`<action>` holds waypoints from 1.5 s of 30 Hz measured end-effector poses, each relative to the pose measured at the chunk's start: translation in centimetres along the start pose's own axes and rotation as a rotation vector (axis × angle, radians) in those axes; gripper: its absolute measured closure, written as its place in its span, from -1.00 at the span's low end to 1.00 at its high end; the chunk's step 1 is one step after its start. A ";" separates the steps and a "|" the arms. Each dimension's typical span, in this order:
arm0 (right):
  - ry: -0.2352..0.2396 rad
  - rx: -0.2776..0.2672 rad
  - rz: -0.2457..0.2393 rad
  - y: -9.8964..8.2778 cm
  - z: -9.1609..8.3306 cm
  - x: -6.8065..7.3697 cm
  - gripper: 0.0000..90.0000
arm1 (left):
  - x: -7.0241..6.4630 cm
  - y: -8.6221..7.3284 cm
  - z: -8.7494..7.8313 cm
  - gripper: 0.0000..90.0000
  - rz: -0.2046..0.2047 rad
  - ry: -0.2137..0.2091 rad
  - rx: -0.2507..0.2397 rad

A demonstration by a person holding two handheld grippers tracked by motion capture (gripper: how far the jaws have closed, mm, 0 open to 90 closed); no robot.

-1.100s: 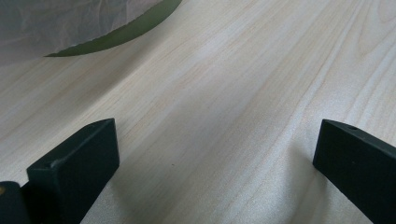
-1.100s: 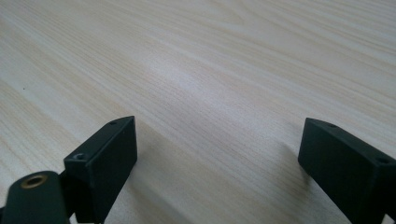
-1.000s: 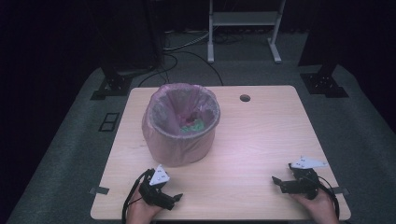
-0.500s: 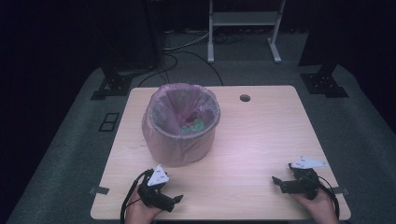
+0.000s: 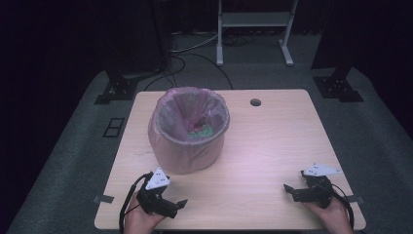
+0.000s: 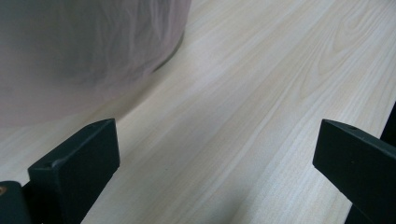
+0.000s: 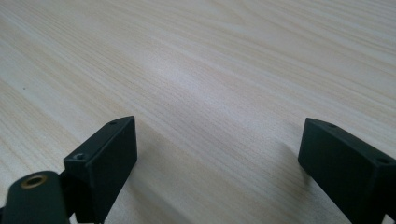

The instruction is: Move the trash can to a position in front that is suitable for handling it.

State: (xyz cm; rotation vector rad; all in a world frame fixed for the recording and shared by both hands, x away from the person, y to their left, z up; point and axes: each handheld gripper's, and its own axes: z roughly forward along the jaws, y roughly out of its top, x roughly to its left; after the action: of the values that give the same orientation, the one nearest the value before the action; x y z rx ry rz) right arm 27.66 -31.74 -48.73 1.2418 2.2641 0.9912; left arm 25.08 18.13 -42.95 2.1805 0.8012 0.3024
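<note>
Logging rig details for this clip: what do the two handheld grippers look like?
Both are black handheld tools. The left gripper and right gripper each carry a pale grey three-cornered plate on top and trail a black cable toward the table's near edge. Each gripper view shows two blocky, matte black jaws with small screw holes; a brass-coloured fitting sits by the right gripper's jaw. No sleeves are visible.

A pale wood-grain table (image 5: 272,146) carries a round bin (image 5: 187,146) lined with a pinkish bag, standing left of centre; a small round hole (image 5: 255,103), probably a cable port, sits near the far edge.
</note>
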 end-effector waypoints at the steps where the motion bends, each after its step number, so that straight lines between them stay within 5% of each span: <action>1: 0.000 0.000 0.000 0.0 0.0 0.0 -0.77 | 0.1 0.2 -0.3 -1.00 -0.006 -0.001 -0.003; 12: 0.000 0.000 -0.001 0.0 0.0 0.0 -0.77 | 1.5 2.5 -2.7 -1.00 -0.020 0.007 -0.038; 27: 0.001 0.000 -0.001 0.0 0.0 0.0 -0.77 | 4.7 7.5 -5.7 -1.00 -0.016 0.044 -0.096; 45: 0.002 0.000 0.000 0.0 0.0 0.0 -0.77 | 8.6 12.8 -6.4 -1.00 -0.020 0.065 -0.136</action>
State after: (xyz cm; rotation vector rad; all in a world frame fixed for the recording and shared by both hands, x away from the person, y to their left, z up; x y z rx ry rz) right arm 27.69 -31.75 -48.73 1.2407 2.2657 0.9932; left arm 34.59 21.03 -29.52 2.0436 0.8144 0.4068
